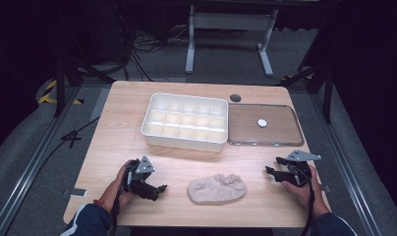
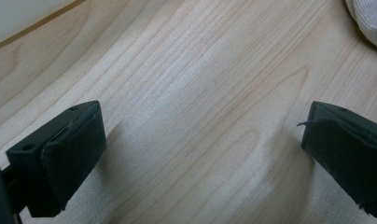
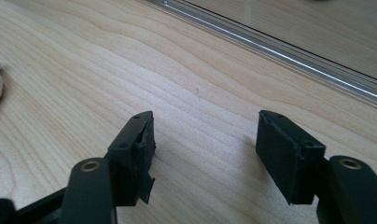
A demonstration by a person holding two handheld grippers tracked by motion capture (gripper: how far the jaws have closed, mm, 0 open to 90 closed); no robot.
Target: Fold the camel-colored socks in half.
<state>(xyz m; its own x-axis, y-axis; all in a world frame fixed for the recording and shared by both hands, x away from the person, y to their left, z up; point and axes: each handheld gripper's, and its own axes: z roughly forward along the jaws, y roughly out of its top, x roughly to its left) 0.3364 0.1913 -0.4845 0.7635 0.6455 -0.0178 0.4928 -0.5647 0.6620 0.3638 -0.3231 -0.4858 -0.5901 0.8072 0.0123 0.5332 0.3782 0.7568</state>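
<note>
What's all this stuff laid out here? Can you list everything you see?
table: one, light wood, under everything
box with compartments: one, white, empty, middle of the table toward the far side
lid: one, clear with a white round knob, flat on the table, just right of the box
sock: one, beige, near edge of the table, between the two grippers
hole cover: one, dark, round, in the tabletop by the far edge
desk frame: one, white, on the floor beyond the table
left gripper: one, black, fingers open, left of the sock
right gripper: one, black, fingers open, right of the sock
</note>
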